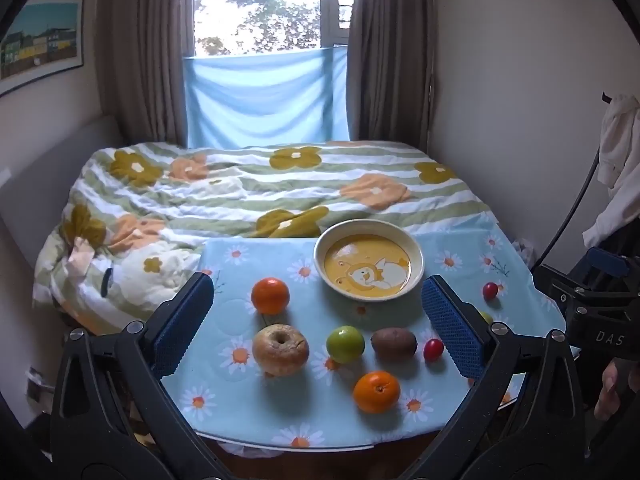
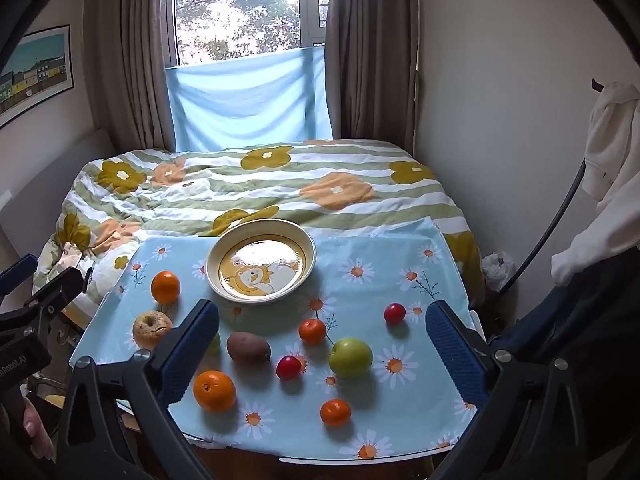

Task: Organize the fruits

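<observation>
A yellow bowl (image 1: 368,264) with a cartoon print stands empty at the back of the table; it also shows in the right wrist view (image 2: 261,260). Fruits lie loose in front of it: oranges (image 1: 376,391) (image 1: 270,295), a wrinkled apple (image 1: 280,349), a small green apple (image 1: 345,344), a brown kiwi (image 1: 394,343), red plums (image 1: 433,349) (image 2: 394,313), a large green apple (image 2: 351,357) and small tangerines (image 2: 312,331) (image 2: 335,412). My left gripper (image 1: 318,320) is open and empty above the table's near left. My right gripper (image 2: 322,340) is open and empty above the near right.
The table wears a light blue daisy cloth (image 2: 360,408); its front edge is close below the grippers. A bed with a flowered duvet (image 1: 260,184) lies right behind the table. A wall (image 2: 500,120) and hanging white clothes (image 2: 608,168) are at the right.
</observation>
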`<action>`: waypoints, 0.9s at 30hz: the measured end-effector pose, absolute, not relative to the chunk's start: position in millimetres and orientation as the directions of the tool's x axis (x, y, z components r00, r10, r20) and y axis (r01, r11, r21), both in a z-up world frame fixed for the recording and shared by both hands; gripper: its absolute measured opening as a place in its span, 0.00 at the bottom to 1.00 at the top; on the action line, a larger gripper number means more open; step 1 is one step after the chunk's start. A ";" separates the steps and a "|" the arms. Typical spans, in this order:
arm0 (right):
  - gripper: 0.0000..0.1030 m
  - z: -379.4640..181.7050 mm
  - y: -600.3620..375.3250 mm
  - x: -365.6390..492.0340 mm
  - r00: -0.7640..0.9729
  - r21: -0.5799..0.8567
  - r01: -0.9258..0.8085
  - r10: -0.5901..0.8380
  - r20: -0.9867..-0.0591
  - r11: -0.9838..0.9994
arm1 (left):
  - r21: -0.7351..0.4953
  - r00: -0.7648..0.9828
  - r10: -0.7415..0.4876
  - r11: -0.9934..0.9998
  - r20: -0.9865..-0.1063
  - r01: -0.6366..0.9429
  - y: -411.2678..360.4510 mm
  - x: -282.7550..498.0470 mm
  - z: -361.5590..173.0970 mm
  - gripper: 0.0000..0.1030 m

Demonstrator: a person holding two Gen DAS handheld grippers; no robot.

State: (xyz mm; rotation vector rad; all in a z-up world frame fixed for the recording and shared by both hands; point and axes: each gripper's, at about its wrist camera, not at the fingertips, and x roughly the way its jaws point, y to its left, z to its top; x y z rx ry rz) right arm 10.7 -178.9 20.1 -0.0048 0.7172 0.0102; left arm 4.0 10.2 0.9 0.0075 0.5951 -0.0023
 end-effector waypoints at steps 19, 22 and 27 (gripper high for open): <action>1.00 19.4 -177.7 11.4 0.753 -0.001 -0.010 0.007 -0.658 1.000 | -0.002 0.830 -0.009 1.000 -0.558 0.009 13.3 8.7 -0.6 1.00; 1.00 19.8 -178.1 11.7 0.752 -0.001 -0.010 0.007 -0.659 1.000 | -0.003 0.830 -0.011 1.000 -0.558 0.011 13.7 9.5 -0.1 1.00; 1.00 16.3 -175.9 12.4 0.753 0.002 -0.008 0.007 -0.658 1.000 | -0.002 0.831 -0.009 1.000 -0.557 0.009 13.9 9.6 0.1 1.00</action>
